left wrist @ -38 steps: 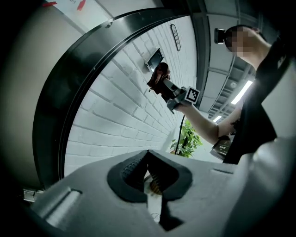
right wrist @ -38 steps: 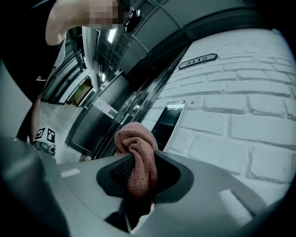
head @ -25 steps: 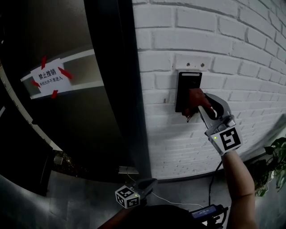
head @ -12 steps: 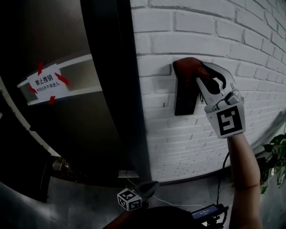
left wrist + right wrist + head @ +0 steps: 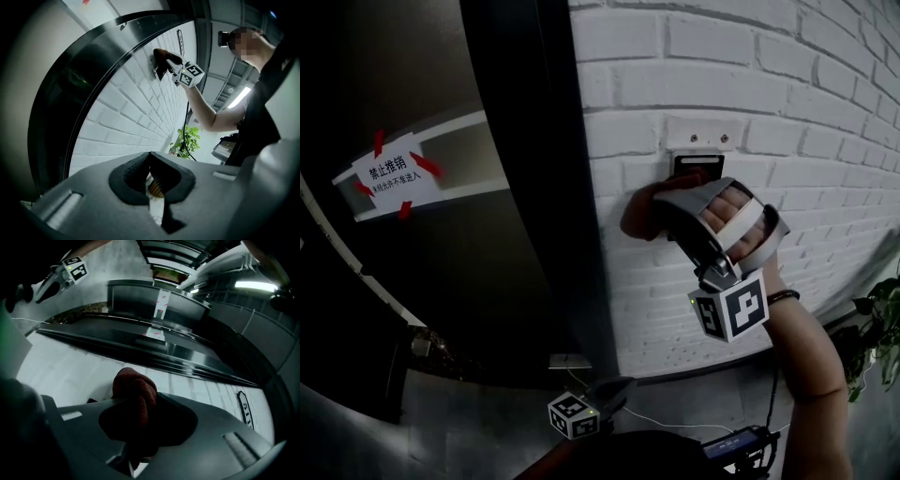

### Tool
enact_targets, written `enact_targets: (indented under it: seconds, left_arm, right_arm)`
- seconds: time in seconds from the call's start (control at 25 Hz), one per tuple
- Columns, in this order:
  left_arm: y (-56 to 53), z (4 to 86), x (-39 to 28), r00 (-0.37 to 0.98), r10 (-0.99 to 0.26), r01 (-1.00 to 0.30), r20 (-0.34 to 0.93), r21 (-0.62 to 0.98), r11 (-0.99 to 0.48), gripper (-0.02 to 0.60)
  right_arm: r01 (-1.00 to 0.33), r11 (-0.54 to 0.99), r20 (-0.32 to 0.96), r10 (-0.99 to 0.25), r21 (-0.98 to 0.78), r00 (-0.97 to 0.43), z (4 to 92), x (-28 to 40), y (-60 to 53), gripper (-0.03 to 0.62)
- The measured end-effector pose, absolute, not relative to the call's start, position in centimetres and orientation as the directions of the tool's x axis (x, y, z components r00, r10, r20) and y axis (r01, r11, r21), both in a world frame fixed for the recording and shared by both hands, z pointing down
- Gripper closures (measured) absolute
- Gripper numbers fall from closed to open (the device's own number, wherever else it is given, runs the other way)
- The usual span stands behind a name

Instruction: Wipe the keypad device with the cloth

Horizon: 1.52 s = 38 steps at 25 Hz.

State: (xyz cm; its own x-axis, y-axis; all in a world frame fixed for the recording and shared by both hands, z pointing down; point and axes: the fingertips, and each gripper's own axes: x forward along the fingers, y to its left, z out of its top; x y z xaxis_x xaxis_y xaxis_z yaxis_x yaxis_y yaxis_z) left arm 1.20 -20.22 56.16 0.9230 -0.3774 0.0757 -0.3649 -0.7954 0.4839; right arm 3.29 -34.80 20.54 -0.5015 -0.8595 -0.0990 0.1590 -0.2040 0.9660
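Note:
The black keypad device (image 5: 697,166) is mounted on the white brick wall; only its top strip shows above my right gripper (image 5: 654,212). That gripper is shut on a dark red cloth (image 5: 639,214), which presses against the device's left side and the bricks beside it. In the right gripper view the cloth (image 5: 134,383) bulges out from between the shut jaws of the right gripper (image 5: 140,405). From the left gripper view, the cloth (image 5: 164,52) and keypad (image 5: 158,73) appear far off on the wall. My left gripper (image 5: 614,387) hangs low, away from the wall, jaws shut with nothing between them (image 5: 150,161).
A dark curved metal door frame (image 5: 553,187) runs just left of the keypad. A white sign with red tape (image 5: 389,169) is on the glass beyond. A potted plant (image 5: 883,323) stands at the right. A cable (image 5: 675,419) and a black box (image 5: 741,442) lie on the floor.
My right gripper swept the cloth from the keypad's lower right up to its top, then down to its left side, turning over so its marker cube now hangs below.

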Motion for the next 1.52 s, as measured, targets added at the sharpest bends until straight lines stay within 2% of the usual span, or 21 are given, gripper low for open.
enact_targets:
  seconds: [0.32, 0.48, 0.6, 0.68, 0.76, 0.92, 1.04, 1.32, 1.52]
  left_arm:
    - [-20.2, 56.3, 1.5, 0.929, -0.360, -0.356, 0.090, 0.483, -0.800, 0.578]
    - [-20.3, 56.6, 1.6, 0.930, -0.356, -0.356, 0.094, 0.474, -0.805, 0.578]
    - [-20.1, 56.7, 1.6, 0.930, -0.354, -0.356, 0.098, 0.476, -0.804, 0.577]
    - [-20.1, 56.6, 1.6, 0.930, -0.355, -0.355, 0.095, 0.478, -0.803, 0.578]
    - [-20.2, 56.7, 1.5, 0.929, -0.359, -0.359, 0.094, 0.477, -0.802, 0.577]
    - [-19.9, 56.5, 1.9, 0.933, -0.348, -0.348, 0.094, 0.487, -0.801, 0.578]
    - [-20.0, 56.4, 2.1, 0.934, -0.345, -0.345, 0.092, 0.486, -0.803, 0.578]
    - [-20.1, 56.3, 2.0, 0.932, -0.349, -0.349, 0.093, 0.482, -0.803, 0.578]
    - [-20.0, 56.4, 2.1, 0.933, -0.346, -0.347, 0.097, 0.487, -0.801, 0.577]
  right_arm:
    - [0.284, -0.088, 0.082, -0.841, 0.955, -0.535, 30.3, 5.0, -33.9, 0.516]
    - [0.284, -0.071, 0.083, -0.864, 0.956, -0.497, 31.0, 8.1, -33.9, 0.510]
    - [0.376, -0.121, 0.063, -0.895, 0.919, -0.442, 31.3, 10.4, -34.2, 0.508]
    - [0.389, -0.150, 0.028, -0.909, 0.909, -0.416, 30.5, 11.8, -34.5, 0.508]
    - [0.305, -0.166, -0.031, -0.916, 0.938, -0.401, 28.5, 13.2, -34.8, 0.500]
    - [-0.021, -0.238, -0.225, -0.880, 0.971, -0.417, 21.2, 13.9, -33.9, 0.500]
    - [-0.169, -0.231, -0.282, -0.858, 0.958, -0.428, 17.1, 13.1, -33.8, 0.500]
    - [-0.287, -0.246, -0.351, -0.839, 0.926, -0.416, 11.0, 10.3, -34.5, 0.505]
    - [-0.115, -0.279, -0.300, -0.836, 0.953, -0.459, 14.5, 7.9, -34.3, 0.523]
